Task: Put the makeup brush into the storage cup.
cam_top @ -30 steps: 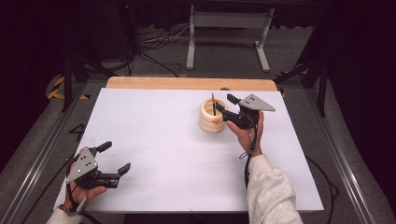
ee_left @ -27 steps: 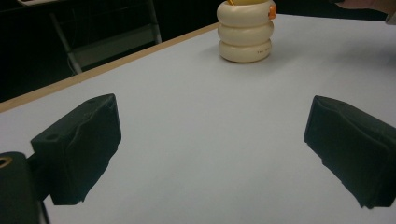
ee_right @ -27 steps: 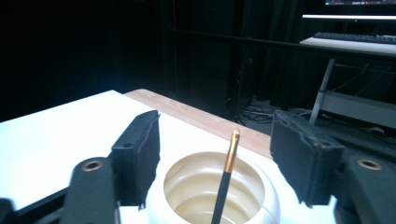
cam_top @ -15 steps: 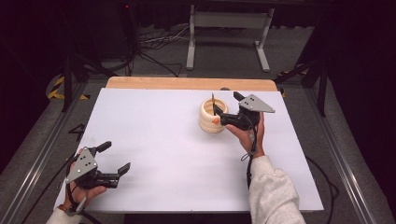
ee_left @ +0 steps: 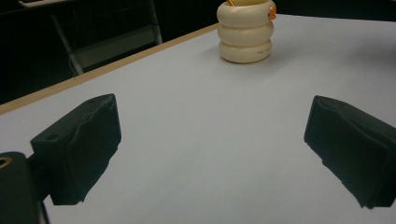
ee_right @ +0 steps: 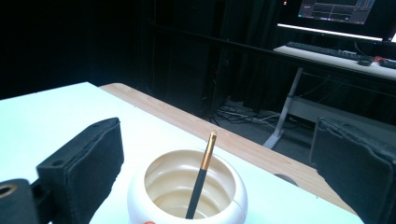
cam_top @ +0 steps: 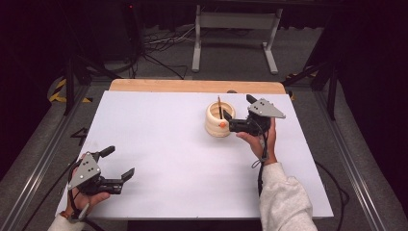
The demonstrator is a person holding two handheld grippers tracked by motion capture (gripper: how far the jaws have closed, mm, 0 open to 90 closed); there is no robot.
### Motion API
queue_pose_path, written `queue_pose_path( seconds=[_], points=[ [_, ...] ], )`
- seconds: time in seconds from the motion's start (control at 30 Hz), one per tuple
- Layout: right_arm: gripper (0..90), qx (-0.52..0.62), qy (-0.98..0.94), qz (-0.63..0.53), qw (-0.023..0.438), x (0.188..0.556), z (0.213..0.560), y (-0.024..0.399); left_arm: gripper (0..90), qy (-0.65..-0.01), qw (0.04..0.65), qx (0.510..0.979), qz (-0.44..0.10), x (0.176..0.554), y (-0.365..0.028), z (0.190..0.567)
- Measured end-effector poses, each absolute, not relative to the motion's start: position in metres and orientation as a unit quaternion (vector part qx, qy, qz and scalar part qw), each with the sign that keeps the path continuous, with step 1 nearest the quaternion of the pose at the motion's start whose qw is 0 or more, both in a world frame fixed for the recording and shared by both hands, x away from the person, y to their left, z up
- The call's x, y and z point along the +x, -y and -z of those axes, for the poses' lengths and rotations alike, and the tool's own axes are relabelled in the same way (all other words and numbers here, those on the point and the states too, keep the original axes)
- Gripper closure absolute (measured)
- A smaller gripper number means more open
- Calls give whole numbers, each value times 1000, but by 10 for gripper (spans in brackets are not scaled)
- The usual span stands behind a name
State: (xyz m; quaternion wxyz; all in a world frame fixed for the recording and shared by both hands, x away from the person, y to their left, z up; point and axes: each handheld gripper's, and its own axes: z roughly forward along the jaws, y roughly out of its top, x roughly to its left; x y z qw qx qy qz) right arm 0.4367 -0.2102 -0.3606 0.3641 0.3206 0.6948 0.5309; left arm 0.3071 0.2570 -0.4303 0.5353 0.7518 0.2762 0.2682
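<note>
Between the widely parted jaws of the right gripper [cam_top: 230, 121], which have just been opening, a dark pencil [ee_right: 200, 182] with an orange upper end is seen standing tilted inside a cream ribbed holder [ee_right: 187, 191], touched by neither pad. The holder is placed just ahead of and below that gripper, on the white table [cam_top: 163, 144], with a wooden edge strip [ee_right: 196, 123] running beyond it. The left gripper [cam_top: 119, 162] is held well apart near the table's near corner, its jaws spread wide with nothing between them, and the holder is seen far ahead of it.
</note>
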Motion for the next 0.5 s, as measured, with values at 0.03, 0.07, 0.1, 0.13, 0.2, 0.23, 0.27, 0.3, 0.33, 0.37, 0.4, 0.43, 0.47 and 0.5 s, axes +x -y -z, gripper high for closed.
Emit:
queue_pose_path(
  seconds=[0.03,0.07,0.1,0.13,0.2,0.23,0.27,0.3,0.33,0.37,0.4,0.43,0.47,0.5],
  points=[
    [36,320,-695,-528,368,436,360,210,46,-277,534,753,-268,307,-257,430],
    [37,320,-696,-527,368,435,360,211,46,-278,535,752,-267,307,-257,430],
    [38,320,-697,-526,367,434,360,211,46,-277,536,751,-267,307,-257,430],
    [38,318,-697,-526,369,434,359,212,46,-277,536,751,-267,307,-257,430],
    [41,317,-698,-524,371,432,359,213,46,-277,538,750,-267,308,-257,431],
    [42,316,-700,-521,374,432,359,213,46,-278,538,750,-267,308,-257,431],
    [42,314,-701,-520,374,431,359,214,46,-278,538,750,-267,308,-257,431],
    [43,313,-701,-521,374,430,359,214,46,-278,537,750,-267,308,-257,431],
    [45,312,-701,-519,376,429,359,214,46,-277,538,750,-267,308,-257,431],
    [45,312,-701,-517,378,429,358,214,46,-277,537,751,-268,308,-257,431],
    [45,312,-702,-517,378,428,358,214,46,-276,535,752,-268,308,-257,431],
    [45,312,-702,-517,378,428,358,214,46,-276,535,752,-268,308,-257,431],
    [45,312,-702,-516,378,427,358,214,46,-277,536,752,-267,308,-257,431],
    [45,312,-702,-516,378,427,358,214,46,-278,535,752,-267,307,-257,430]
  ],
)
